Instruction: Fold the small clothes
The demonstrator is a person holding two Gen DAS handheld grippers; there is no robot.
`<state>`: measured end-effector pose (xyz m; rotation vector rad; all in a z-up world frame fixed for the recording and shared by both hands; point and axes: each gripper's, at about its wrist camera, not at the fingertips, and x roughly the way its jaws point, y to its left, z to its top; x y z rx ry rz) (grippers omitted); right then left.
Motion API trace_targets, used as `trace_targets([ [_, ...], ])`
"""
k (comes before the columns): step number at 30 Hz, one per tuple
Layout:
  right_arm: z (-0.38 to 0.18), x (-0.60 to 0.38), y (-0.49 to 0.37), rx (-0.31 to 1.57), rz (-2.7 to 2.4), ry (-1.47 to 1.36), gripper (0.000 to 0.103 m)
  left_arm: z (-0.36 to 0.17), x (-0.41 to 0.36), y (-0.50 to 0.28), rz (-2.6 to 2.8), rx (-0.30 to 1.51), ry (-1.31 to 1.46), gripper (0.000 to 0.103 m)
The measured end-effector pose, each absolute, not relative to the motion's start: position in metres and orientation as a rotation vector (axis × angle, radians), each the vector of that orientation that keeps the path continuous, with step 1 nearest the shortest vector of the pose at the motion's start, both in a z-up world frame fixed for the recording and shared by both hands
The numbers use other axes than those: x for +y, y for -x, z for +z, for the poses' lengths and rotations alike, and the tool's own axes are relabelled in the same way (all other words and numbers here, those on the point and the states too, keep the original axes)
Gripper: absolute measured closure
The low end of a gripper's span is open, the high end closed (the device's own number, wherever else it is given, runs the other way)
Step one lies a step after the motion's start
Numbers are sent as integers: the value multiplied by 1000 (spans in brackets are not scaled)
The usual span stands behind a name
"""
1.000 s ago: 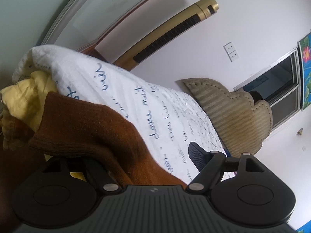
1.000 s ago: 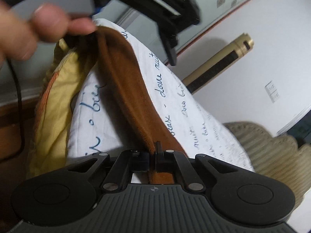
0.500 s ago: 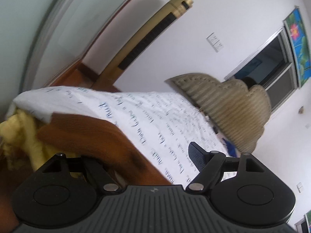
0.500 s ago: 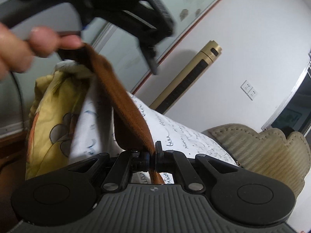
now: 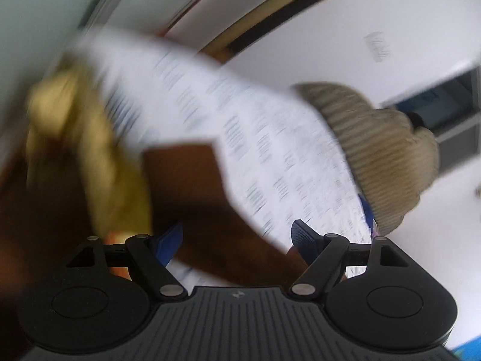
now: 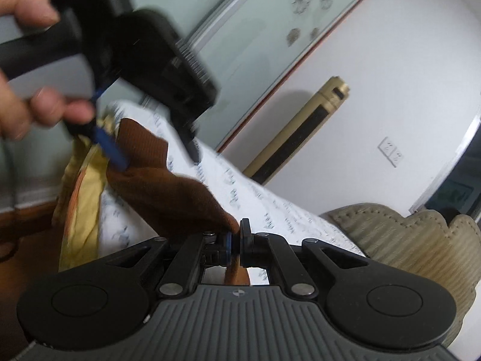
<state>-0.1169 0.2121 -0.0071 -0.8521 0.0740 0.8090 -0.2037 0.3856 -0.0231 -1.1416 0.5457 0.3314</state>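
Up close, the brown knit garment (image 6: 168, 192) lies draped over a white sheet printed with blue script (image 6: 270, 210), stretching from the near edge of the right wrist view toward the far left. The right gripper (image 6: 236, 242) is clamped tight on the garment's near end, with brown cloth pinched between its pads. At the far end, the left gripper (image 6: 156, 147) stands wide, one blue finger (image 6: 109, 147) beside the cloth's far corner and the other over the sheet; neither presses the fabric. A hand (image 6: 27, 69) grips its black handle at the far left.

From the left wrist view, badly blurred, the garment (image 5: 192, 192) passes between the spread pads (image 5: 303, 236) without being squeezed. Yellow cloth (image 6: 87, 198) bunches to the left of the garment. Farther right sits a beige scalloped headboard (image 6: 415, 240), and a gold tower fan (image 6: 300, 132) stands against the white wall (image 6: 390, 75).
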Motion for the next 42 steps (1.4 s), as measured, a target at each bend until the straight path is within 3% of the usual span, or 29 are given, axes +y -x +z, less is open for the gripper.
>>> trace_targets([
  [9,-23,217,117,106,839,880,98,-28,387,233,389,489,1184,3],
  [14,-28,213,128,70,866,901,98,-10,393,203,390,575,1099,5],
  [19,-34,207,132,61,876,906,98,-6,383,159,451,793,943,52],
  [23,-34,205,133,57,884,888,98,-4,381,141,500,904,889,56],
  [28,-33,202,135,42,893,865,98,3,377,135,524,954,842,91],
  [33,-31,196,135,33,897,843,98,-3,372,141,505,940,852,96],
  [42,-13,183,121,46,818,731,98,47,340,119,355,741,776,97],
])
